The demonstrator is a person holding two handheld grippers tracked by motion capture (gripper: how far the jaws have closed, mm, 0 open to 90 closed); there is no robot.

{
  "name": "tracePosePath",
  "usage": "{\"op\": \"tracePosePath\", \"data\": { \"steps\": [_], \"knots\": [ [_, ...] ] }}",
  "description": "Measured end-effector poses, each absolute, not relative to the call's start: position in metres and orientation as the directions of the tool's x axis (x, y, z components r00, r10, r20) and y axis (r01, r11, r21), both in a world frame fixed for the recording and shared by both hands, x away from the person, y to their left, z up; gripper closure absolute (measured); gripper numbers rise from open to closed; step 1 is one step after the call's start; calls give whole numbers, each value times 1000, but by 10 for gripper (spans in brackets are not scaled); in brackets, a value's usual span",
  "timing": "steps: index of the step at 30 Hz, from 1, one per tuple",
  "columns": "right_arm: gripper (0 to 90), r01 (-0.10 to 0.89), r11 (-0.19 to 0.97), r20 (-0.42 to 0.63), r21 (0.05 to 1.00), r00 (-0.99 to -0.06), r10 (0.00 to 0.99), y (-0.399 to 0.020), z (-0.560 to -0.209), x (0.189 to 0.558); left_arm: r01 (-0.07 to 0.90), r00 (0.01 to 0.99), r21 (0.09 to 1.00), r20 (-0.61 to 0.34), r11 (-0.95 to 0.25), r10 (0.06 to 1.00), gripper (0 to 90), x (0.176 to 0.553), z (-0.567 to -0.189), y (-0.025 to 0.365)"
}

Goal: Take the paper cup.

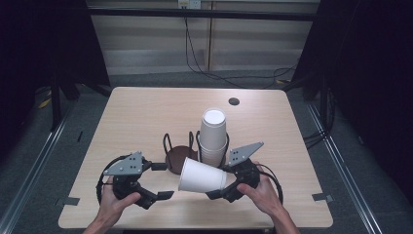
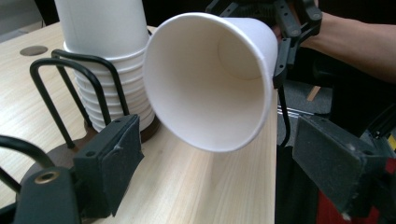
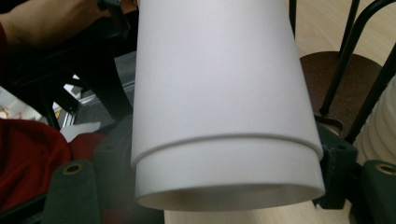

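While the right gripper (image 1: 220, 190) pinches a white paper cup (image 1: 202, 176) sideways above the table's near edge, clear of the stacked cups (image 1: 213, 136) in the wire holder (image 1: 171, 146), the left gripper (image 1: 162, 181) waits spread and empty; placing seems left.

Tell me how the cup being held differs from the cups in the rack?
The held cup lies sideways above the table between the right gripper's jaws, its mouth toward the left gripper; the stacked cups stand in the wire rack. It is single; they are nested. All are plain white paper.
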State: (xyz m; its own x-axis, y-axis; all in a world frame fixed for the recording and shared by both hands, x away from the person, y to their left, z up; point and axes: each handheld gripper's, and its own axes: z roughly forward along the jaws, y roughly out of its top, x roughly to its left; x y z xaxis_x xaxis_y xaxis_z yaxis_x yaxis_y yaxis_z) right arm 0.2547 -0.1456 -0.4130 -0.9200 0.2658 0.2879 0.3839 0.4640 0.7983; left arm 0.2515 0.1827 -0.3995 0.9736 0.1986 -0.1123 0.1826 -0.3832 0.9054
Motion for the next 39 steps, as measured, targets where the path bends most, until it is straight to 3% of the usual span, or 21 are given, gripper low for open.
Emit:
{"op": "tracePosePath", "data": {
  "steps": [11,14,21,39],
  "knots": [
    [254,349,360,276,865,-931,241,-149,-410,253,228,967,925,-178,-303,184,157,251,-401,181],
    [253,345,351,276,871,-933,232,-149,-409,252,210,970,932,-159,-297,187,157,249,-400,178],
    [253,327,369,265,870,-941,208,-143,-408,250,221,961,937,-162,-271,224,153,251,-402,173],
    [254,313,400,256,861,-948,189,-135,-407,247,202,970,950,-162,-239,180,68,254,-405,161]
  ]
}}
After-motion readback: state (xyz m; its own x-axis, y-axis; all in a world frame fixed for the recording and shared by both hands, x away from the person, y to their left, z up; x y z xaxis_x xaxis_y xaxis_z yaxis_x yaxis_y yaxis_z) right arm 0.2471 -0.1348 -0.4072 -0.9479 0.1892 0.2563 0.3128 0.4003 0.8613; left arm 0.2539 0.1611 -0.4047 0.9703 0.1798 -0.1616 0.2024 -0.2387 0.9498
